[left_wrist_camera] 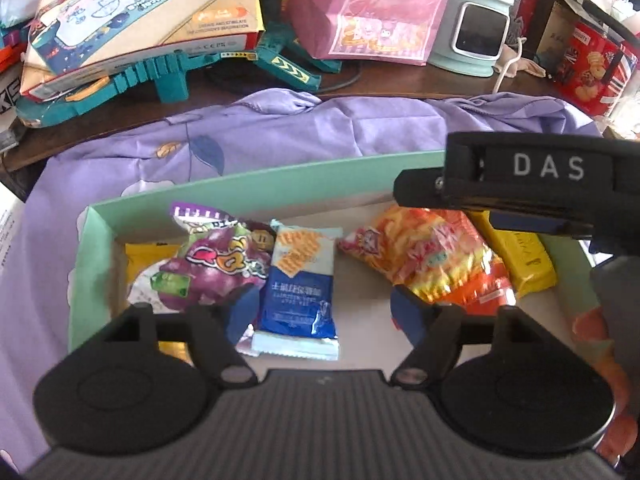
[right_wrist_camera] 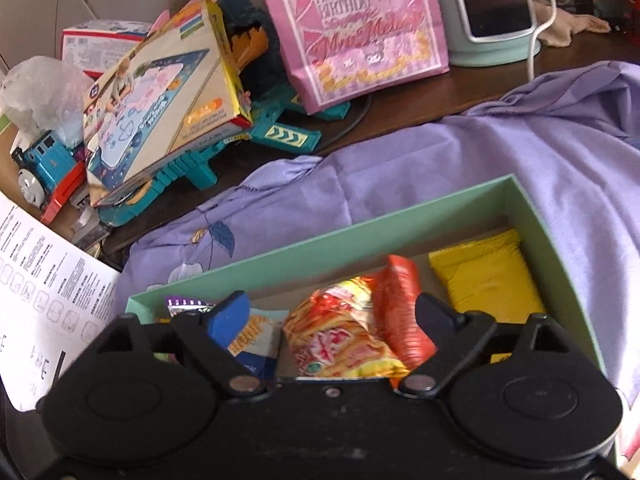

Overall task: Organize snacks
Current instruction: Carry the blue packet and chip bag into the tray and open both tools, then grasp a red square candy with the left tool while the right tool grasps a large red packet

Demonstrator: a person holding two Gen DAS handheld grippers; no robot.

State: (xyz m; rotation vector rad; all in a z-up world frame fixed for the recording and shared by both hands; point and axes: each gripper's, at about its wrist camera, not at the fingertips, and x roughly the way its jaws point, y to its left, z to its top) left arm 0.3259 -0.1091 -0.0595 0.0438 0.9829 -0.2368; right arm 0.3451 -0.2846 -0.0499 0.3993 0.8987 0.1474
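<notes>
Hovering over the green box (left_wrist_camera: 96, 248), both claws stand wide and empty, so the job now looks like tidying what already lies inside. The left claw (left_wrist_camera: 324, 312) has its blue pads either side of the blue cracker pack (left_wrist_camera: 298, 280) without pressing on it; the pack lies flat in the near middle of the box, partly under the purple bag (left_wrist_camera: 216, 268) to its left. The right claw (right_wrist_camera: 334, 312) straddles the orange bag (right_wrist_camera: 352, 332), again with no pad on it that I can see.

To do the step well, I would pick one packet at a time. Crinkly bags give under the pads, so close on the thick middle, not on a loose sealed end, and lift straight up before shifting sideways. The blue pack is thin and flat; a pad may need to slip under one edge. The yellow pack (right_wrist_camera: 486, 276) sits in the far right corner, close to the walls, and looks best left as it is. Another yellow packet (left_wrist_camera: 150, 258) peeks out at the far left under the purple bag.

The two claws are near each other: the right one reaches across the right of the left wrist view, above the orange and yellow packs, so moving both at once risks a knock. The box walls limit a low sideways approach. Beyond the purple cloth (left_wrist_camera: 320, 132) the table carries a pink gift bag (right_wrist_camera: 352, 28), a toy box (right_wrist_camera: 160, 96), a teal toy (left_wrist_camera: 168, 76) and a small screen (left_wrist_camera: 478, 32), all well apart from the box.
</notes>
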